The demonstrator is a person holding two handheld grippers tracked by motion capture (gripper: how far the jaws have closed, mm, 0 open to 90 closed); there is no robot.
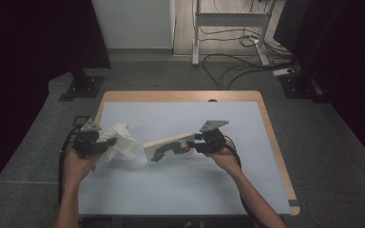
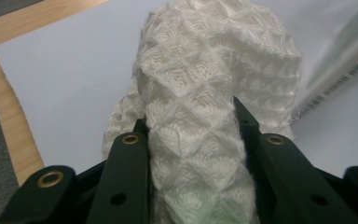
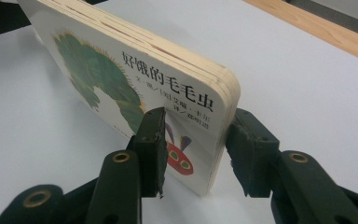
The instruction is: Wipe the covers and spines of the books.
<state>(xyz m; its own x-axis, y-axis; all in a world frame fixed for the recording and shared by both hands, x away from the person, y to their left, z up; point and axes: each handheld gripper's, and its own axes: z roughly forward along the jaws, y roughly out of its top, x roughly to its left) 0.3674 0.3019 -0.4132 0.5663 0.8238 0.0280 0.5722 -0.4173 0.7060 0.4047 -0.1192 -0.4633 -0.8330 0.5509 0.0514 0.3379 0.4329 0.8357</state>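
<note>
A thick board book (image 1: 169, 147) with a green caterpillar on its white cover stands tilted on its long edge on the pale blue mat (image 1: 180, 190). My right gripper (image 1: 196, 144) is shut on the book's right end; in the right gripper view its jaws clamp the book (image 3: 135, 84) front and back near the red caterpillar head. A white waffle-weave cloth (image 1: 120, 140) hangs bunched from my left gripper (image 1: 105, 143), which is shut on it just left of the book. In the left gripper view the cloth (image 2: 205, 93) bulges up between the black jaws, with the book's corner (image 2: 340, 65) beyond.
The mat lies on a wooden table (image 1: 271, 128) whose edge frames it. Beyond the table are a black stand base (image 1: 81, 87), a white desk frame (image 1: 228, 28) and loose cables (image 1: 233, 66) on grey floor.
</note>
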